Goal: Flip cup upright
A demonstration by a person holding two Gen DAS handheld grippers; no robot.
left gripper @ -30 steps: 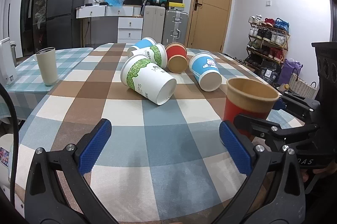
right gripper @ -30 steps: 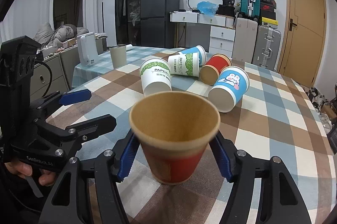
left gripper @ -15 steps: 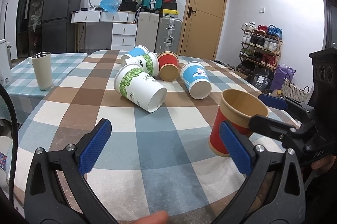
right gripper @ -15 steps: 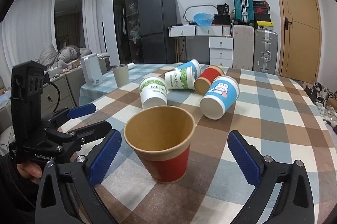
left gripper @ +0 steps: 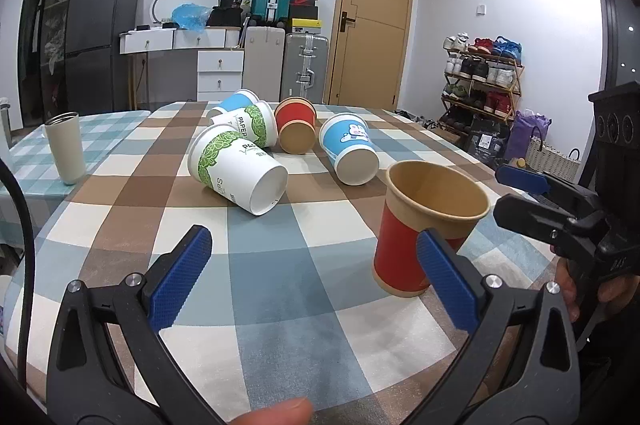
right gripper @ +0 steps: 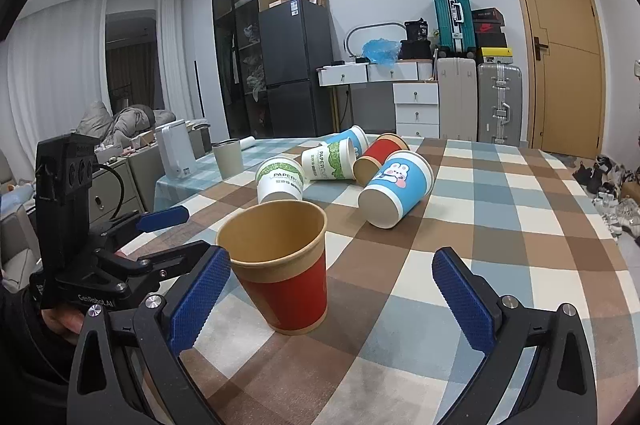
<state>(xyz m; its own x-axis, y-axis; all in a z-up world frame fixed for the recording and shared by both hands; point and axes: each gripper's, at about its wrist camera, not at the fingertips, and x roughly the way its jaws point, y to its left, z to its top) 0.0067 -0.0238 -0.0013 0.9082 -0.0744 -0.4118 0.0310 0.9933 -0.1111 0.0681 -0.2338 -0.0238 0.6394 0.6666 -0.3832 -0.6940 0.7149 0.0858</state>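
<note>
A red paper cup with a tan rim point(left gripper: 416, 237) point(right gripper: 282, 265) stands upright on the checked tablecloth point(left gripper: 280, 277). My right gripper point(right gripper: 332, 295) is open and empty, with the cup just inside its left finger. My left gripper point(left gripper: 314, 273) is open and empty, with the cup behind its right finger. Several cups lie on their sides further back: a white and green one point(left gripper: 236, 169), a second white and green one point(left gripper: 250, 125), a blue one behind it point(left gripper: 234, 103), a red one point(left gripper: 296, 129) and a blue rabbit cup point(left gripper: 350, 149) point(right gripper: 396, 187).
A beige tumbler point(left gripper: 66, 153) stands on the neighbouring table at the left. A white kettle point(right gripper: 174, 151) stands beyond it. The right gripper shows at the right of the left wrist view point(left gripper: 560, 209). A shoe rack point(left gripper: 480, 81) stands by the wall.
My right gripper let go of the red cup, opened wide and pulled back and up. The cup stayed upright on the table. My left gripper shifted slightly.
</note>
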